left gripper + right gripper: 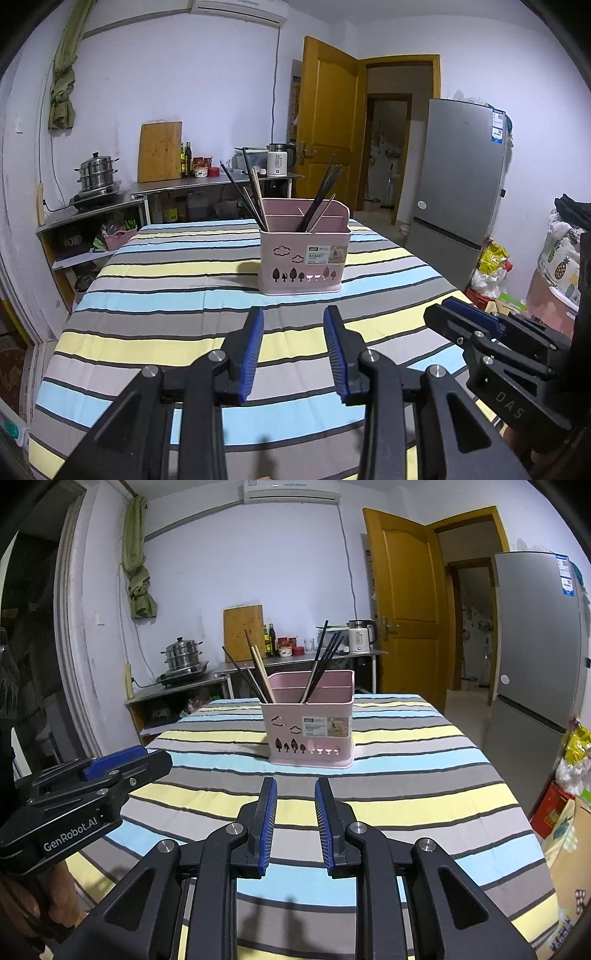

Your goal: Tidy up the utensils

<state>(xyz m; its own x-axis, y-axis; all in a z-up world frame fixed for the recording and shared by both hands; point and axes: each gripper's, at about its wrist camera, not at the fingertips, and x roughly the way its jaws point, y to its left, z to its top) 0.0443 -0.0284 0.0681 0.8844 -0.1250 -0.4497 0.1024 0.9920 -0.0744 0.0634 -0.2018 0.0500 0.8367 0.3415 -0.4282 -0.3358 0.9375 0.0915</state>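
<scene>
You've got bare striped tablecloth (388,797) all the way up to the pink basket (310,723), nothing in between. Watch the chopsticks (325,661) fanning out over its rim, leaning left and right. The left gripper (147,760) sits close alongside.

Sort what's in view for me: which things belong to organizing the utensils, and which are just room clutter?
Job things:
- pink utensil basket on the striped tablecloth
- chopsticks standing in its compartments, dark and wooden mixed
- left gripper and right gripper, both open and empty

Just lying about:
- steamer pot
- cutting board
- kettle
- fridge
</scene>
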